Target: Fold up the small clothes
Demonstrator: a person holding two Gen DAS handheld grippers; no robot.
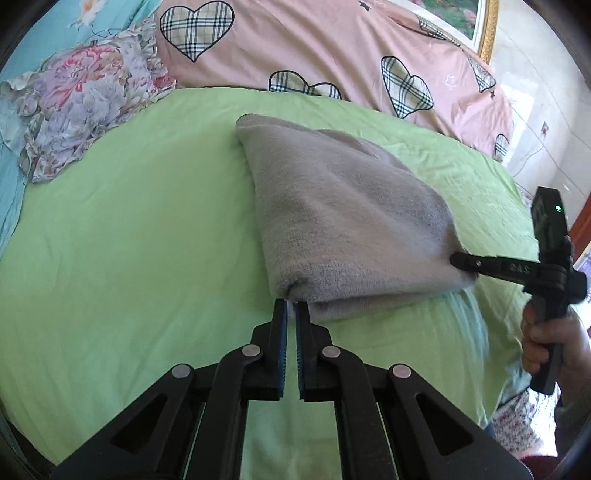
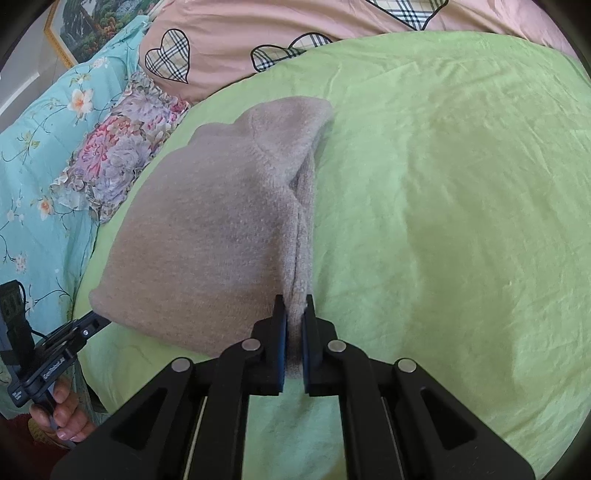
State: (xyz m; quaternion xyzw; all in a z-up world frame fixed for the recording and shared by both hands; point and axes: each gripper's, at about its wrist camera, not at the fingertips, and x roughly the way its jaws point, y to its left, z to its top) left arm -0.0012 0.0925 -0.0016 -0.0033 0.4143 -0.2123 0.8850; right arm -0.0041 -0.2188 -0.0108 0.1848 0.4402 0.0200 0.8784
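A grey knitted garment (image 1: 340,221) lies folded on the green sheet (image 1: 129,258); it also shows in the right wrist view (image 2: 221,229). My left gripper (image 1: 291,308) is nearly shut at the garment's near left corner, with only a thin bit of fabric between its tips. My right gripper (image 2: 295,310) is shut on the garment's near right corner, with knit bunched between its pads. The right gripper also shows in the left wrist view (image 1: 461,264) at the garment's right edge. The left gripper shows in the right wrist view (image 2: 99,321) at the left corner.
A pink quilt with plaid hearts (image 1: 332,48) lies at the back. A floral pillow (image 1: 85,110) and a blue floral cover (image 2: 40,155) lie to the left. A framed picture (image 2: 88,26) hangs on the wall.
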